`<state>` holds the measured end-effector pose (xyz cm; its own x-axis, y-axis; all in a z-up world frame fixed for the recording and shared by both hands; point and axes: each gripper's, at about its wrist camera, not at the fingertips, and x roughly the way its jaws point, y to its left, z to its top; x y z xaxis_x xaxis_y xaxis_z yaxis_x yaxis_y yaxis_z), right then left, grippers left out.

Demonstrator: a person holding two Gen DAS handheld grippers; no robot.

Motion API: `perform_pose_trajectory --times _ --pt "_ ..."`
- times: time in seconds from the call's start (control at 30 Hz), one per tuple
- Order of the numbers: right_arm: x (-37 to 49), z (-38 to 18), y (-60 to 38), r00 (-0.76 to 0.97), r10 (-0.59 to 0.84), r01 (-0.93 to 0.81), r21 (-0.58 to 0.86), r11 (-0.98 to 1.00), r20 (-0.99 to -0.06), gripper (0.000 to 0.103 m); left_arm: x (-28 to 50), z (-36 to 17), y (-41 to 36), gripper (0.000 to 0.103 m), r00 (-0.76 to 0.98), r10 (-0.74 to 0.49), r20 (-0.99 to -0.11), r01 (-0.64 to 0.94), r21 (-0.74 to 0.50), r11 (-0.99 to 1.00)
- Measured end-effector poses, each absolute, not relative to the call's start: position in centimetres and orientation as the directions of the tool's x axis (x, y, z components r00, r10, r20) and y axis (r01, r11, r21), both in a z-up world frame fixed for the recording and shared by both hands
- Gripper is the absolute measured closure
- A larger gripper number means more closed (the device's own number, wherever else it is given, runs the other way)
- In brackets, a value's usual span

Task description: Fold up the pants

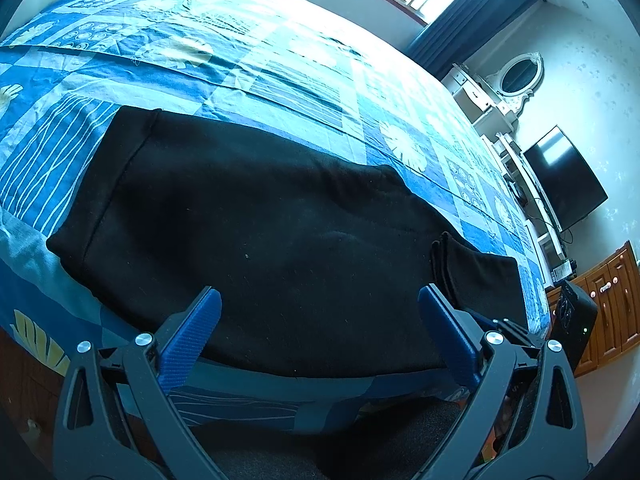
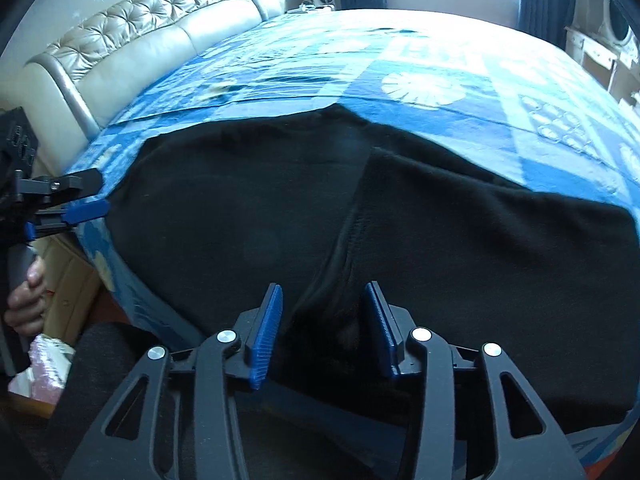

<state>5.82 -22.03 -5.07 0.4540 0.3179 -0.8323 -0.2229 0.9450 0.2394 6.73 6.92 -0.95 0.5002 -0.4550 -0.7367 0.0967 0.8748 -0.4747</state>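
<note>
Black fleece pants (image 1: 256, 240) lie flat on the blue patterned bed (image 1: 280, 80), close to its near edge, with their long axis running left to right across both views. In the left wrist view the left claw (image 1: 320, 312) hangs released just over the near hem of the cloth, jaws spread wide and nothing between them; a folded-over end (image 1: 476, 276) sits just beside its right finger. In the right wrist view the right claw (image 2: 323, 320) is also released, jaws apart, straddling a raised fold (image 2: 340, 240) that runs from near to far through the middle of the pants (image 2: 224, 208). The left claw (image 2: 86, 210) shows at the far left there, touching or nearly touching the cloth's left end; blur makes that hard to settle. Since the garment stretches sideways between the two claws, the next fold likely calls for each to pinch its own end, the right being nearer the central ridge
</note>
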Motion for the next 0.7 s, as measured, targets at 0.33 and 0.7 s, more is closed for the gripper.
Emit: perform_pose_trajectory --times 0.33,0.7 --pt "5.8 -0.6 -25.2 0.419 0.574 -0.272 0.506 0.819 -0.704 0.044 6.7 -1.3 6.8 0.004 0.494 -0.453 -0.742 0.096 -0.471 0.877" --pt "5.7 -3.8 -50.0 0.634 0.432 0.215 0.683 0.699 -0.641 0.034 6.9 -1.8 6.8 0.004 0.483 -0.452 -0.750 0.088 -0.472 0.877"
